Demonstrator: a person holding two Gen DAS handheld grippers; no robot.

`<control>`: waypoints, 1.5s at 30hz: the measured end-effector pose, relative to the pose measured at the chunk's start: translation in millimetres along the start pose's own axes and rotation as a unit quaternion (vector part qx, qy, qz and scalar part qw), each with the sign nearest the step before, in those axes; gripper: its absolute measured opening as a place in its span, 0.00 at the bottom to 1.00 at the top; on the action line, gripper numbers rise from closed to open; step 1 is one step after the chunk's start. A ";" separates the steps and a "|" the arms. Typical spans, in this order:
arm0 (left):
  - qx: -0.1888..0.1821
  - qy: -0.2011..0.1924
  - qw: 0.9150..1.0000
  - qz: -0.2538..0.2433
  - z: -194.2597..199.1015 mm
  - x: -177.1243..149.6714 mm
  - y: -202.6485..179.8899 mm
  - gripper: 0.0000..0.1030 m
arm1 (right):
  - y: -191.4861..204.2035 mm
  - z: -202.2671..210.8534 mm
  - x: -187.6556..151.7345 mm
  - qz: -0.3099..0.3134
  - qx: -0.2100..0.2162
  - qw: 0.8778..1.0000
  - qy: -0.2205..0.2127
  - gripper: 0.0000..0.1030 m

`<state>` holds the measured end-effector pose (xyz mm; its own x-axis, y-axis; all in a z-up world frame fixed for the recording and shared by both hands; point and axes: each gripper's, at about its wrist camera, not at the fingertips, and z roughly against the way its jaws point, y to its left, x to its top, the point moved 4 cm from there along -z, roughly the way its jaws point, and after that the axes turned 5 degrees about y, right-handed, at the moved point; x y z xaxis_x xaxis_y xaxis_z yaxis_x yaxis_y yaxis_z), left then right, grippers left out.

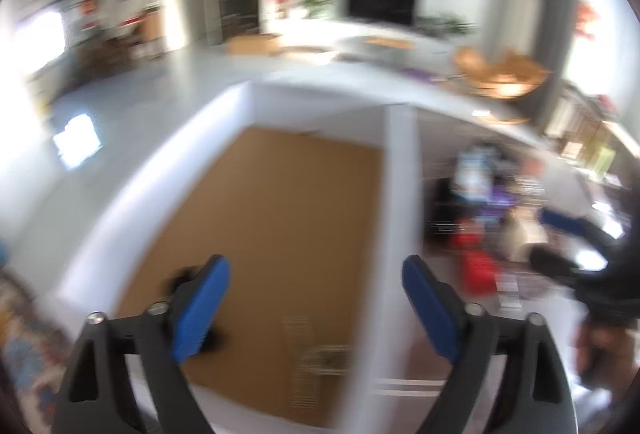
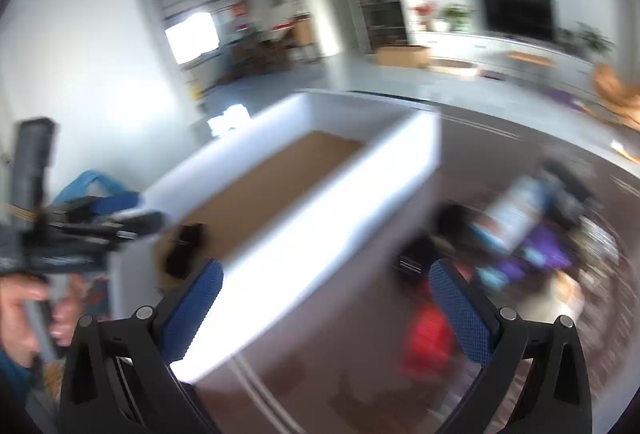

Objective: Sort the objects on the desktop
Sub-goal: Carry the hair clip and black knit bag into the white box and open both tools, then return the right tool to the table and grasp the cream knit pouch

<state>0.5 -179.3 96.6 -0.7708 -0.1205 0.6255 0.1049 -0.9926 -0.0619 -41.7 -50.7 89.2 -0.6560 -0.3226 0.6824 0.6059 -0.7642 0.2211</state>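
left gripper jaws wide, empty | right gripper jaws wide, empty | red object looks light, rigid; I'd pinch its narrow sides

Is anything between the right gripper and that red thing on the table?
Nothing visible. The right gripper is open and empty, and the blurred red object lies just beyond it on the dark tabletop, right of the white box.
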 end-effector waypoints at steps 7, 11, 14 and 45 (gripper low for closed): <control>-0.099 0.074 0.987 -0.099 -32.1 -48.1 -147.0 0.99 | -158.2 33.3 -123.7 -0.141 -0.166 0.972 0.090 1.00; -0.060 0.145 0.983 -0.094 -101.9 -86.8 -169.3 0.99 | -163.1 25.7 -157.9 -0.146 -0.187 0.965 0.107 1.00; -0.040 0.164 0.984 -0.063 -120.1 -106.0 -156.5 0.99 | -155.5 21.4 -155.9 -0.121 -0.218 0.962 0.107 1.00; 0.002 0.079 0.995 -0.052 -147.8 -105.2 -155.1 1.00 | -179.9 -52.7 -61.5 -0.132 -0.091 0.984 0.079 0.56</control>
<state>-27.5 -15.3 -74.5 -0.8671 -0.0180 0.4978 0.0208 -0.9998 0.0001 -134.1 77.2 -29.2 -0.8505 -0.1719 0.4971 0.3241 -0.9156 0.2380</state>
